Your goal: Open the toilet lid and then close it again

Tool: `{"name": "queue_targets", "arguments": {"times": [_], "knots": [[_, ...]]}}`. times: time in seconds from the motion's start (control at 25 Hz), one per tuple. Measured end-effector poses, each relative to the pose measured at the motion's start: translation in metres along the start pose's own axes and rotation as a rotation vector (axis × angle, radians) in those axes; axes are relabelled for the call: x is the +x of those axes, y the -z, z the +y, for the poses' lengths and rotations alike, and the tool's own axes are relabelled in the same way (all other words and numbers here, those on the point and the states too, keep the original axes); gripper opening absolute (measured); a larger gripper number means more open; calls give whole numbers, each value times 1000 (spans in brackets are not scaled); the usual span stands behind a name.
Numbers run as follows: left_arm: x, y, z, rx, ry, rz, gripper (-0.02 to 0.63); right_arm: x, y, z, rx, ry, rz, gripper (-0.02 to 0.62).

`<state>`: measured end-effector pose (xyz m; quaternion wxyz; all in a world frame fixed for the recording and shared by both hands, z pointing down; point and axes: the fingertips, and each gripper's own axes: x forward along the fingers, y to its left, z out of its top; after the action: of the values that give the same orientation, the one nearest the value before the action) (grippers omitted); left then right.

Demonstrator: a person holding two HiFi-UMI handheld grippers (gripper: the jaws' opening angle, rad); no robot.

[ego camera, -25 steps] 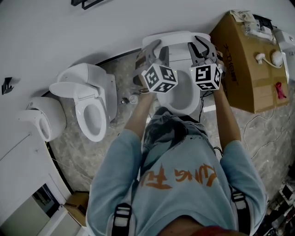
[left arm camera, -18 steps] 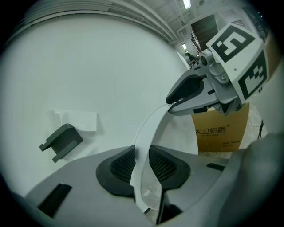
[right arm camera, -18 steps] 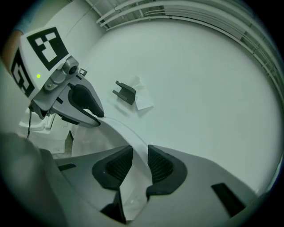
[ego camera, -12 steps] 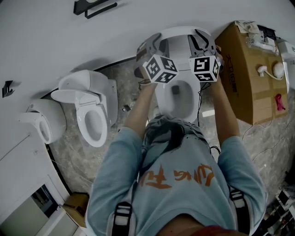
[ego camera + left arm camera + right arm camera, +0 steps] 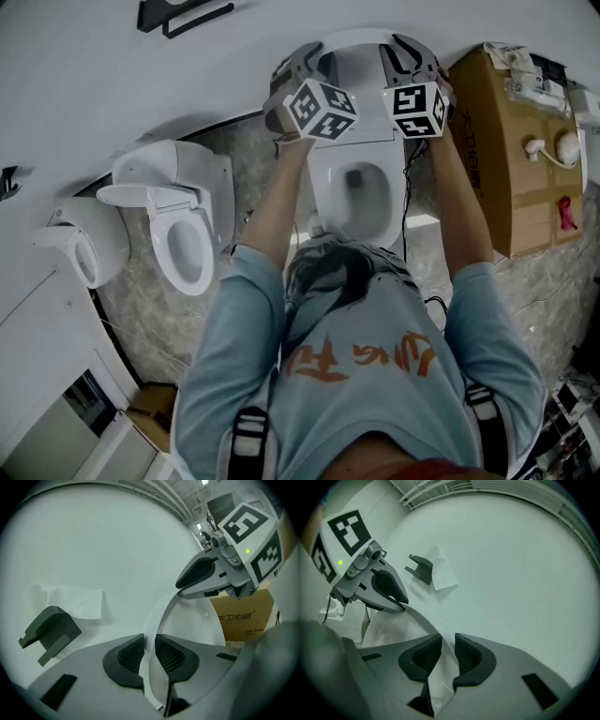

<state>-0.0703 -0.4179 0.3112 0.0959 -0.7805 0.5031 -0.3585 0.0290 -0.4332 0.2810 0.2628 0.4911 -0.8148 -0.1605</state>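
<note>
The white toilet lid (image 5: pixel 359 67) stands raised, close to the wall, above the open seat and bowl (image 5: pixel 352 192). My left gripper (image 5: pixel 305 58) grips the lid's left rim, and my right gripper (image 5: pixel 412 52) grips its right rim. In the left gripper view the thin lid edge (image 5: pixel 154 620) runs between the ribbed pads of my left gripper (image 5: pixel 151 656), whose jaws have just been closing on it. In the right gripper view the lid rim (image 5: pixel 417 616) passes between the pads of my right gripper (image 5: pixel 447 656), whose jaws have likewise been closing. Each gripper view shows the other gripper on the rim.
Two more white toilets (image 5: pixel 183 225) (image 5: pixel 84 246) stand to the left along the curved wall. A cardboard box (image 5: pixel 506 141) with small items on top sits just right of the toilet. A black bracket (image 5: pixel 183 14) is fixed to the wall, and a cable (image 5: pixel 539 281) lies on the floor.
Both grippers have moved toward the wall with the lid between them. The lid has swung further up, and more of the seat and bowl shows.
</note>
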Motion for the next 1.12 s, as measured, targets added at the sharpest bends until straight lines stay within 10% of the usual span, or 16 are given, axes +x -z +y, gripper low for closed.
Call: {"name": "queue_targets", "arguments": {"times": [0.48, 0.64, 0.88, 1.12], "knots": [[10, 1, 4, 20, -1, 20, 75, 13, 3, 1, 13, -49, 60, 106], [0, 10, -6, -4, 48, 27, 230, 1, 3, 1, 70, -91, 78, 212], [-48, 4, -19, 23, -15, -47, 184, -61, 4, -4, 140, -28, 4, 156], [-98, 30, -89, 78, 89, -39, 181, -140, 48, 37, 225, -13, 43, 125]]}}
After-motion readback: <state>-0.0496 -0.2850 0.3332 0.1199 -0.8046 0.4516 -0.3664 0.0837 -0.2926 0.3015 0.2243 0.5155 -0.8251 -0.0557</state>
